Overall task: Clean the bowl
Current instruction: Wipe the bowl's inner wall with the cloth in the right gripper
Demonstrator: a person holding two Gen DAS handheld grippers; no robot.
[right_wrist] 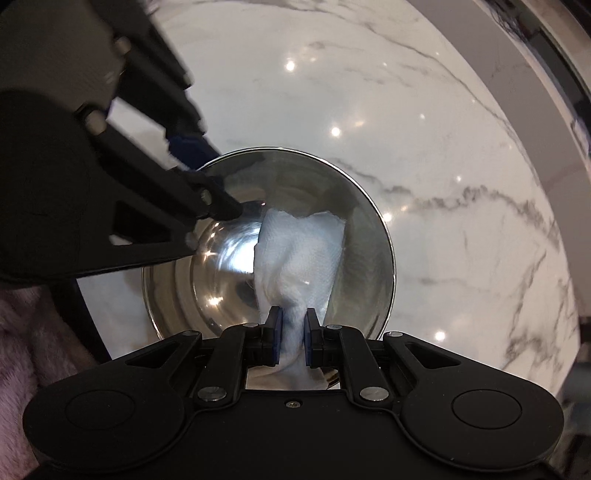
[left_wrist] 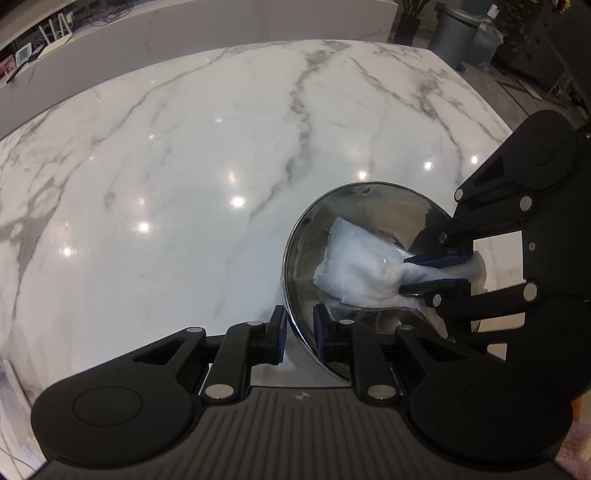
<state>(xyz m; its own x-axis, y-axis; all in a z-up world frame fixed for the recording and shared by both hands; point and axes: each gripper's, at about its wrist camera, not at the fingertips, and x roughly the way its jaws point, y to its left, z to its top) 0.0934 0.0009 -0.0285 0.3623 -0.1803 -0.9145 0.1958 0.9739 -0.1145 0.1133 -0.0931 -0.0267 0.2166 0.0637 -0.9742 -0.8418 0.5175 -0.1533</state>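
Observation:
A shiny steel bowl (left_wrist: 354, 214) stands on the white marble table (left_wrist: 184, 166), near its right side in the left wrist view. My left gripper (left_wrist: 299, 332) is shut on the bowl's near rim, one pad outside the wall and one inside. A crumpled white paper towel (left_wrist: 354, 266) lies against the bowl's inner wall. My right gripper (left_wrist: 424, 273) reaches in from the right and is shut on the towel's bunched end. In the right wrist view the paper towel (right_wrist: 295, 251) fans out from the right gripper (right_wrist: 293, 332) into the bowl (right_wrist: 207, 266). The left gripper (right_wrist: 207, 173) clamps the far-left rim there.
The table's far edge lies beyond the bowl, with a grey bin (left_wrist: 454, 33) and a potted plant (left_wrist: 410, 22) on the floor behind it. A long counter (left_wrist: 110, 74) runs behind the table at left. Pink fuzzy fabric (right_wrist: 22, 332) shows at the left of the right wrist view.

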